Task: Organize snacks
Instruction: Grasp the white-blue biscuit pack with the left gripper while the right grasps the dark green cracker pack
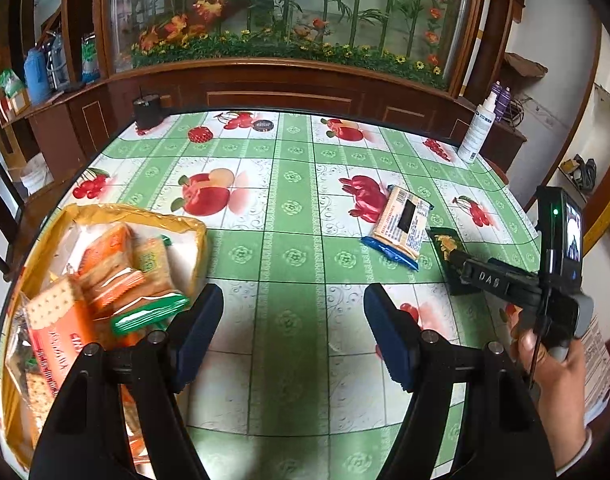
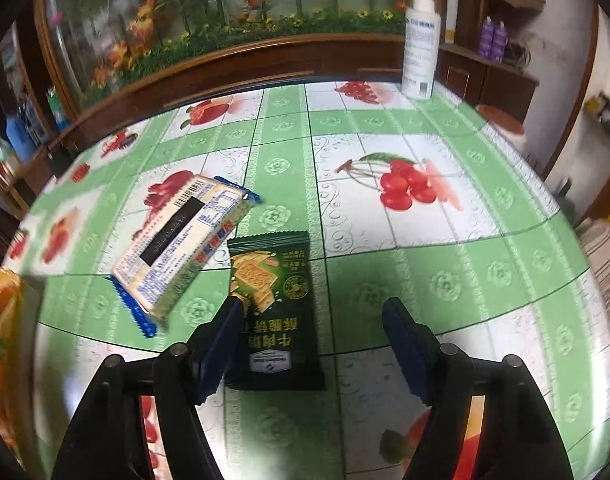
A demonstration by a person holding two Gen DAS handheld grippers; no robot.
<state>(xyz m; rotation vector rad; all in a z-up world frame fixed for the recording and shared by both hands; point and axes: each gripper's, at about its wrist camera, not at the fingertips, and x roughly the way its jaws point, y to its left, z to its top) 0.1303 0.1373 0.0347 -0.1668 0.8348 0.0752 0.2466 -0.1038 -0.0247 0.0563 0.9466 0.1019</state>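
Hovering spread right gripper [image 2: 311, 316] over dark green packet [image 2: 275, 304], long axis running along the fingers, left-of-centre.

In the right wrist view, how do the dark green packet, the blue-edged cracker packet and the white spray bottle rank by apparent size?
1. blue-edged cracker packet
2. dark green packet, nearly alike and nearer, so unsure
3. white spray bottle, farthest away

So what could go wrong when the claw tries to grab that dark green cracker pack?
1. The right claw is open over the dark green cracker pack, which lies flat on the tablecloth. Its fingers may slide over the thin pack or pinch the cloth instead.
2. The blue-edged cracker pack lies right beside it and could get bumped.
3. The yellow bag already looks full, so another pack might slip out.
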